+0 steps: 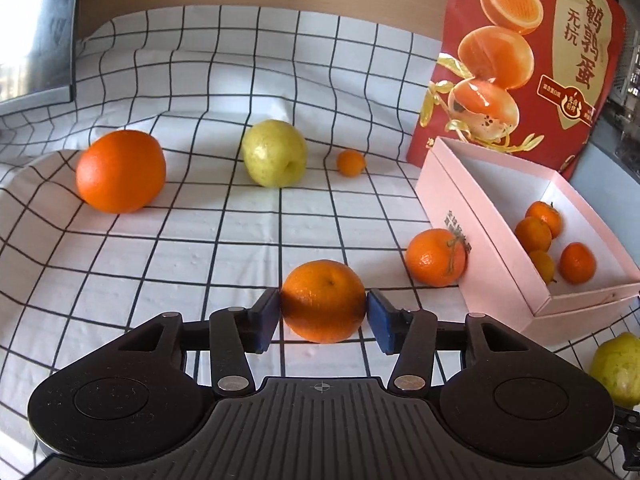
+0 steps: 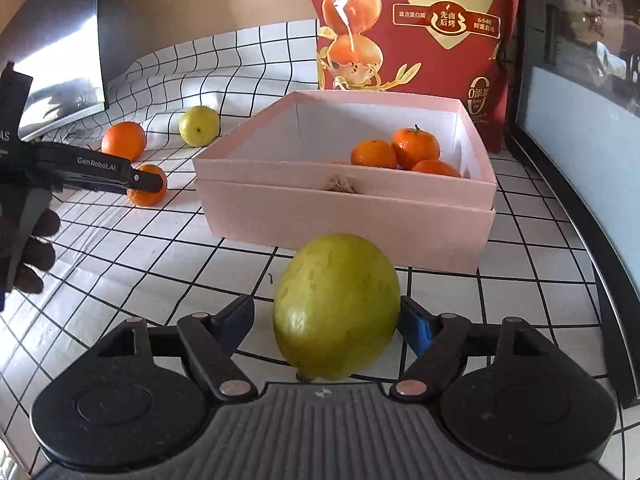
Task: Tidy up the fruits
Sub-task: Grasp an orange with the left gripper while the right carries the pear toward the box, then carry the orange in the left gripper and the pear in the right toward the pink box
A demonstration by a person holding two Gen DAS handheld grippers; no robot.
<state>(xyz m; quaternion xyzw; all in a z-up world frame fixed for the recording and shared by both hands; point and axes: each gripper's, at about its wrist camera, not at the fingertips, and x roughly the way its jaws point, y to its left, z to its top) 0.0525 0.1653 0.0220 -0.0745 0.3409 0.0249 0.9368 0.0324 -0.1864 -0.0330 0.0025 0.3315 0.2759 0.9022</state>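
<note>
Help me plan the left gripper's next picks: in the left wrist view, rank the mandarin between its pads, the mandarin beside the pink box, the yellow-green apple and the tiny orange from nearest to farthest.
From the left gripper:
1. Mandarin between its pads, centre.
2. Mandarin beside the pink box, front right.
3. Yellow-green apple, far centre.
4. Tiny orange, far, right of the apple; nearly level with it.

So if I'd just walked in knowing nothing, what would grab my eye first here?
Probably the fruit caught in each claw: the left gripper pinches a mandarin over the checked cloth, while a big yellow-green pear sits between the fingers of the right gripper. Next, the open pink box with several small mandarins inside, and the tall red snack bag standing behind it.
</note>
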